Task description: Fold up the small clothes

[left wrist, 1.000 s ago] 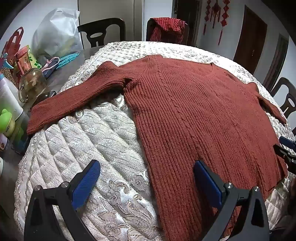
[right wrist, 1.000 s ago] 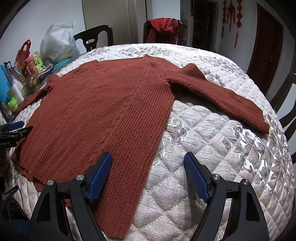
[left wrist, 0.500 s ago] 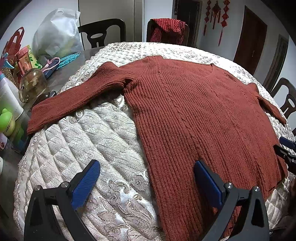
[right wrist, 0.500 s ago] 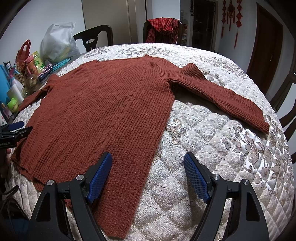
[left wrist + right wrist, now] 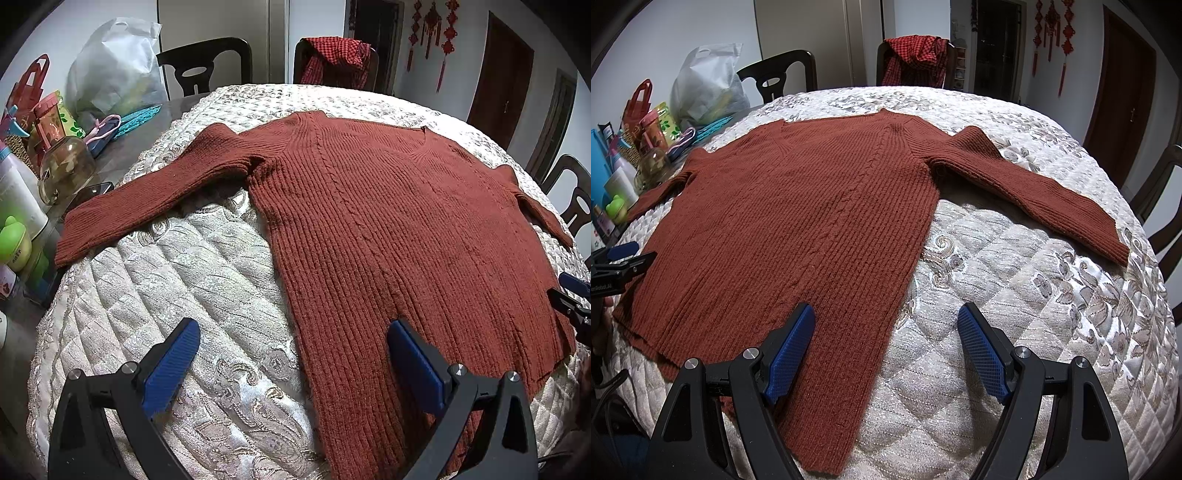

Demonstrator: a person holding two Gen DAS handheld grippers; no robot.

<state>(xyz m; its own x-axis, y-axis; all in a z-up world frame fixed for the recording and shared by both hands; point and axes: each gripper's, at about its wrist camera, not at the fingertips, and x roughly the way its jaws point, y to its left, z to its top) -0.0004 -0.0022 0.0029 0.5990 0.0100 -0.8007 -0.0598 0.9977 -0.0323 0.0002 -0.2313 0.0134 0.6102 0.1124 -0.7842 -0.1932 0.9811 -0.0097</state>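
Observation:
A rust-red ribbed sweater (image 5: 388, 221) lies flat on the quilted cloth (image 5: 192, 280), both sleeves spread outward, hem toward me. My left gripper (image 5: 293, 341) hovers open above the hem's left corner, with blue pads (image 5: 173, 362) wide apart and nothing between them. In the right wrist view the same sweater (image 5: 798, 221) fills the left half, its right sleeve (image 5: 1034, 192) stretched across the quilt. My right gripper (image 5: 886, 332) stands open over the hem's right corner, empty. Each gripper's tip shows at the edge of the other's view.
Bottles, a glass jar (image 5: 66, 170), bags and a white plastic sack (image 5: 114, 70) crowd the table's left side. Dark chairs (image 5: 207, 62) ring the far edge, one draped with a checked red cloth (image 5: 336, 59). Another chair (image 5: 1167, 206) stands at the right.

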